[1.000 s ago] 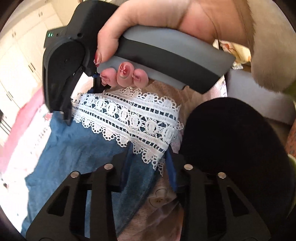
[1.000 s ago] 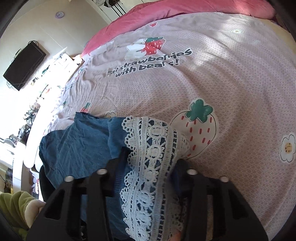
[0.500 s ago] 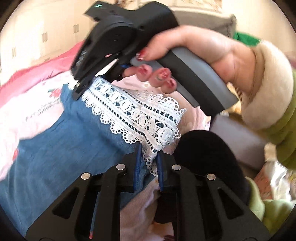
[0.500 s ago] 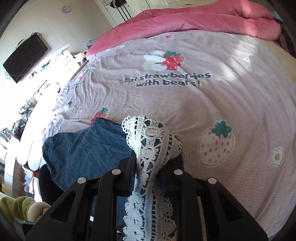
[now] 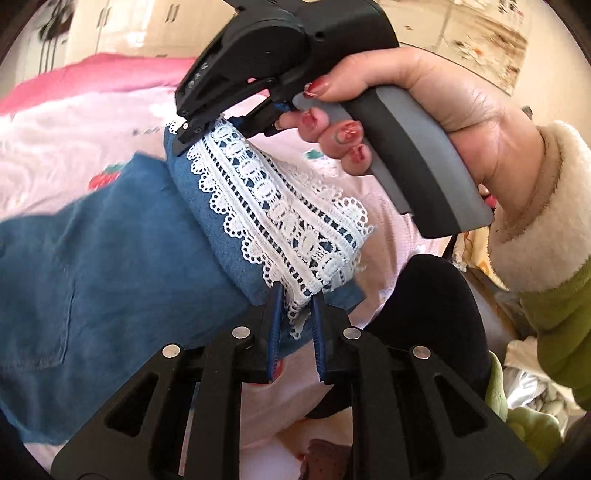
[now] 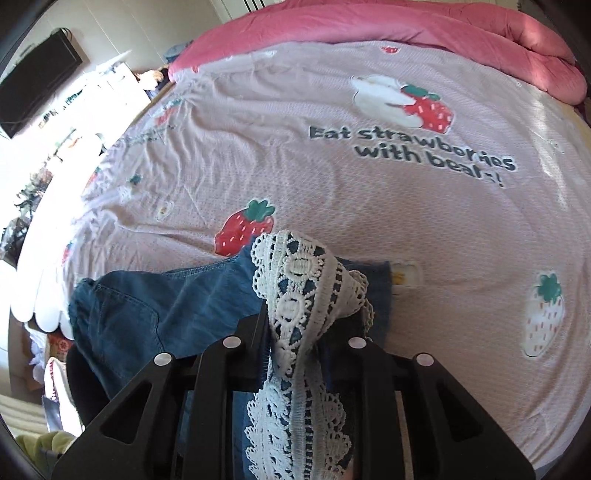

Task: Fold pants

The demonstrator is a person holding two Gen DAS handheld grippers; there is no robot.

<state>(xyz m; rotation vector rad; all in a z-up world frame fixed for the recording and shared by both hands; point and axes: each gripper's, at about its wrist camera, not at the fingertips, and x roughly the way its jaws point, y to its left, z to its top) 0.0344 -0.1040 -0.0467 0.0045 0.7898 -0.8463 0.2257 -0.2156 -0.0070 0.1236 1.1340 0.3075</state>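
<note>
Blue denim pants [image 5: 110, 266] with a white lace hem [image 5: 288, 221] hang between my two grippers above the bed. My left gripper [image 5: 297, 314] is shut on one end of the lace hem. My right gripper [image 5: 192, 129] shows in the left wrist view, held by a hand, shut on the other end of the hem. In the right wrist view the right gripper [image 6: 291, 328] pinches the lace hem [image 6: 299, 288], and the denim legs [image 6: 155, 314] trail down to the left onto the bed.
A pink bedsheet [image 6: 332, 184] with strawberry prints and text covers the bed. A pink duvet [image 6: 406, 33] is bunched along the far edge. A black rounded object [image 5: 436, 302] sits near the left gripper. A wall TV [image 6: 37, 70] hangs at the left.
Both grippers have lifted the lace hem up and away over the bed, so more sheet shows beneath. The left gripper's fingers closed tighter on the lace.
</note>
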